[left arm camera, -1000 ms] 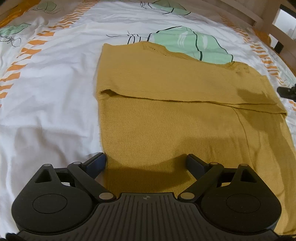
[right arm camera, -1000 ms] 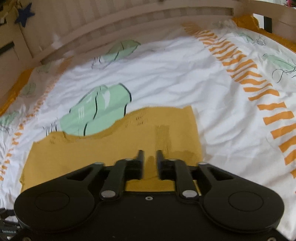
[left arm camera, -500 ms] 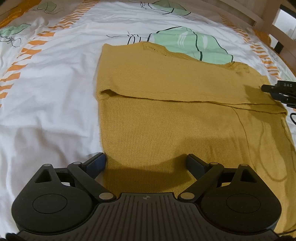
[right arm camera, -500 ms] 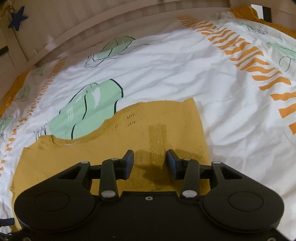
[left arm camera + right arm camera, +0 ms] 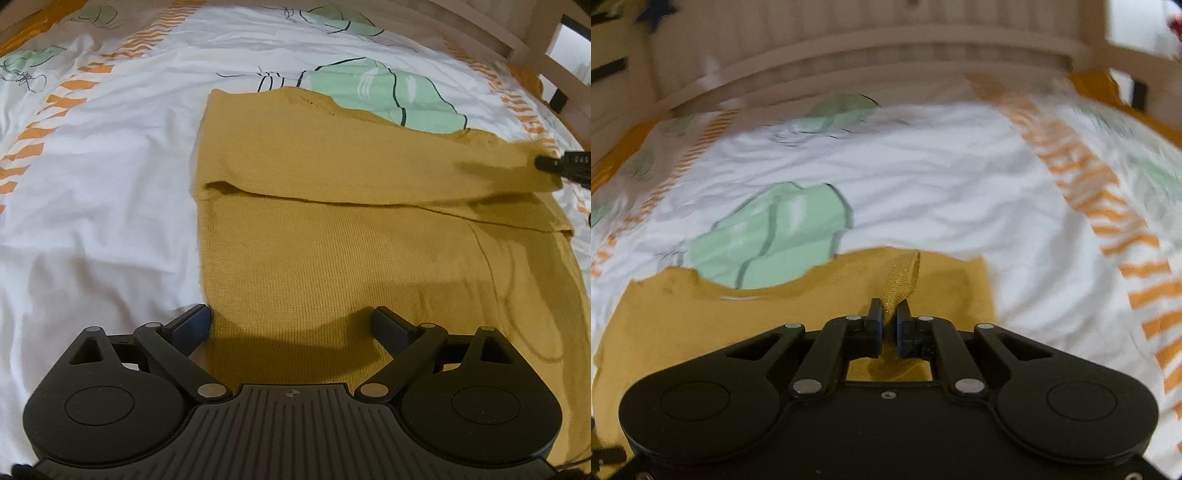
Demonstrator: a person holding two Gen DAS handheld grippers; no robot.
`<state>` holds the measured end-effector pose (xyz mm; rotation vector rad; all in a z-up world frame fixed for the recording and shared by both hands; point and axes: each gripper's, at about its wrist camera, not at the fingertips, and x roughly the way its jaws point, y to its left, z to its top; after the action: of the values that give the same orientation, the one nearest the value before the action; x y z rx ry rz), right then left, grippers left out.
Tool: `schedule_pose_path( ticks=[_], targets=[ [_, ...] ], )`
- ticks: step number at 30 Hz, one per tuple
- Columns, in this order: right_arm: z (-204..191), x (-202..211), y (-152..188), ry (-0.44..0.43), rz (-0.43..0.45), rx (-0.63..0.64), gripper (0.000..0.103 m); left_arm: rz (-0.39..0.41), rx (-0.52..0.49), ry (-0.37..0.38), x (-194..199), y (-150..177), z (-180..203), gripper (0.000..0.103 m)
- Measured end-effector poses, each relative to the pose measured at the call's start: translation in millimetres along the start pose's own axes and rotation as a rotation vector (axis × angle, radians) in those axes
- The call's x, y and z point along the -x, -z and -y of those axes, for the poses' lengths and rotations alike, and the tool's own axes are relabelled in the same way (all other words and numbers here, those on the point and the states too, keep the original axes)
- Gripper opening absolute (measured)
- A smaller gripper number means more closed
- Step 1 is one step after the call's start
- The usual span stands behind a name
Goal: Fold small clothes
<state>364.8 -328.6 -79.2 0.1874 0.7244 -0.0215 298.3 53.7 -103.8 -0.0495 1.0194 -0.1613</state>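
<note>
1. A mustard knit sweater (image 5: pixel 332 236) lies flat on a bed, its top part folded down across the body, the fold edge running side to side.
2. The right gripper (image 5: pixel 889 314) has just closed its jaws and pinches a raised ridge of the knit at the sweater's far right corner; its black tip also shows at the right edge of the left wrist view.
3. The left gripper (image 5: pixel 291 321) hovers over the sweater's near hem, fingers spread wide, gripping nothing.
4. The sheet (image 5: pixel 110 166) beneath is white, printed with green shapes and orange stripes.
5. A wooden frame (image 5: pixel 871 48) rims the bed.
</note>
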Motion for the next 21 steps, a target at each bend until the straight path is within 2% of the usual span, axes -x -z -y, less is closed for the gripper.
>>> schedule_pose_path(
  ticks=[4, 7, 10, 12, 14, 21],
  targets=[
    [13.6, -17.5, 8.5, 0.015, -0.071, -0.036, 0.015, 0.001, -0.005, -0.002, -0.2, -0.1, 0.9, 0.094],
    [23.3, -17.5, 15.0, -0.003, -0.059, -0.093, 0.022, 0.002, -0.010, -0.002, -0.8, -0.2, 0.9, 0.094],
    [29.4, -12.6, 16.9, -0.002, -0.053, -0.130, 0.039, 0.004, -0.015, -0.004, -1.1, 0.3, 0.9, 0.094],
    [31.8, -6.4, 17.2, 0.000, -0.052, -0.137, 0.056, 0.006, -0.022, -0.008, -1.2, 1.2, 2.0, 0.094],
    [33.6, 3.5, 18.8, -0.016, -0.051, -0.145, 0.067, 0.008, -0.027, -0.012, -1.5, 1.7, 3.1, 0.095],
    [37.9, 49.3, 41.6, -0.096, -0.082, -0.167, 0.085, 0.025, -0.056, -0.017, -3.9, 4.9, 7.1, 0.100]
  ],
)
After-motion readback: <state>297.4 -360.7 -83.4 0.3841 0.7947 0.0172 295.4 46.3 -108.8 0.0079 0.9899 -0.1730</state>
